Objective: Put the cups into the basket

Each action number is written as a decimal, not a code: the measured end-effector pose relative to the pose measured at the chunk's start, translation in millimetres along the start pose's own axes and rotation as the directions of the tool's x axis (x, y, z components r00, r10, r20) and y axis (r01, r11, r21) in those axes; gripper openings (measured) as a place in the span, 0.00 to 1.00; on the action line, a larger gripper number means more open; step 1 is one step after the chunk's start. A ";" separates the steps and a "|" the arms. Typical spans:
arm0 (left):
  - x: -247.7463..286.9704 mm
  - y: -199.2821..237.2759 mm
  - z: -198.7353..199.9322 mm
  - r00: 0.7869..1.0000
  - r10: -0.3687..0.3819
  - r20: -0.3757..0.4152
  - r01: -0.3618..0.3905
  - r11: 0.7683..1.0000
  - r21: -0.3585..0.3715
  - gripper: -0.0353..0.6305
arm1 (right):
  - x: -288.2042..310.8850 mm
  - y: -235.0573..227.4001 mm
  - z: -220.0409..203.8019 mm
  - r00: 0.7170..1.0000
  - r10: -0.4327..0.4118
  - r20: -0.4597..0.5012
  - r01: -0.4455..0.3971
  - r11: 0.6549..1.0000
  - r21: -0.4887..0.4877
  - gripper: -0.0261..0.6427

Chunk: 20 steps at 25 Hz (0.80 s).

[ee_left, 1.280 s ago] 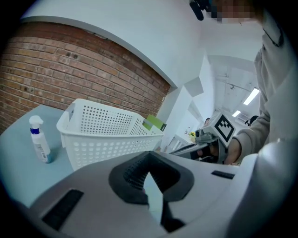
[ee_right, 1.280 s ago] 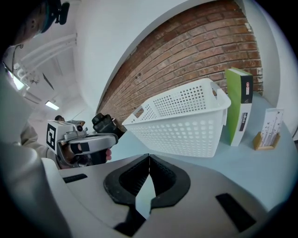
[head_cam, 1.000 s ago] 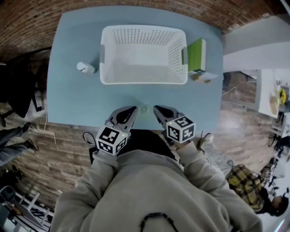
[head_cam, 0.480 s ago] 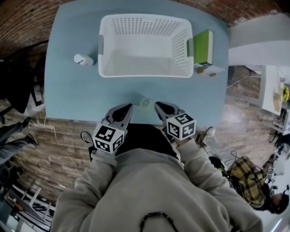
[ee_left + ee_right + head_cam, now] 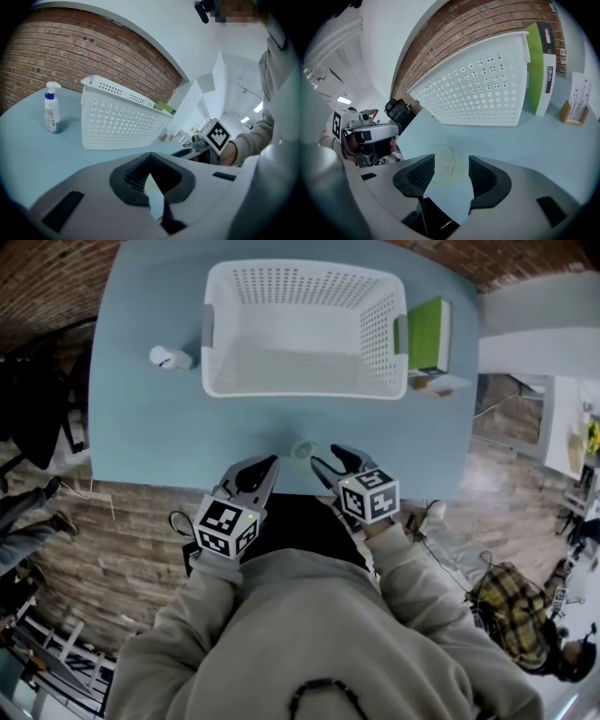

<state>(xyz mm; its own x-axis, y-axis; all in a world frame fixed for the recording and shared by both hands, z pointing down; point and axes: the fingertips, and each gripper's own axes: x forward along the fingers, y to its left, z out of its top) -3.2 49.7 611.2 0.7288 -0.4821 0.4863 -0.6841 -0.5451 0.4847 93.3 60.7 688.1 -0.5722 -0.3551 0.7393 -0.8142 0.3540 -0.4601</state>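
The right gripper's (image 5: 452, 171) jaws are opening, with the clear cup (image 5: 440, 164) just ahead at the bench (image 5: 150, 437) edge, well short of the basket (image 5: 305, 390). It should straddle the cup squarely, then close gently. The left gripper (image 5: 150, 159) is closed and empty.

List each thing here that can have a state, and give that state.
basket: upright, empty.
cup: standing, not held.
pump bottle: standing upright.
green box: standing on end beside the basket.
left gripper: jaws shut, nothing held.
right gripper: jaws opening, cup just ahead, not gripped.
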 end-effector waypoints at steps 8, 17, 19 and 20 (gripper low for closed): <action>-2.6 10.7 -8.5 1.000 0.017 -0.009 -0.017 1.000 -0.024 0.05 | 17.2 -3.8 -3.7 0.999 -0.015 -0.044 0.014 1.000 -0.011 0.36; 1.4 15.5 -14.1 1.000 0.013 -0.016 -0.013 0.999 -0.033 0.05 | 26.6 -10.3 -5.9 0.995 -0.053 -0.088 0.050 0.998 -0.040 0.33; 1.1 15.0 -13.9 1.000 0.007 -0.012 -0.008 0.999 -0.050 0.05 | 27.1 -10.9 -7.8 0.993 -0.061 -0.102 0.057 0.997 -0.043 0.24; 0.9 14.7 -13.1 1.000 0.004 -0.009 -0.005 0.998 -0.057 0.05 | 27.2 -11.9 -8.5 0.992 -0.068 -0.109 0.064 0.997 -0.044 0.19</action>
<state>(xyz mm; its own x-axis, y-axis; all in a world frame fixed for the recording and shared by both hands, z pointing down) -13.0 50.2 628.3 0.7254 -0.4782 0.4951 -0.6883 -0.5029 0.5227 88.2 54.3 717.8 -0.5012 -0.2816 0.8182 -0.8438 0.3688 -0.3900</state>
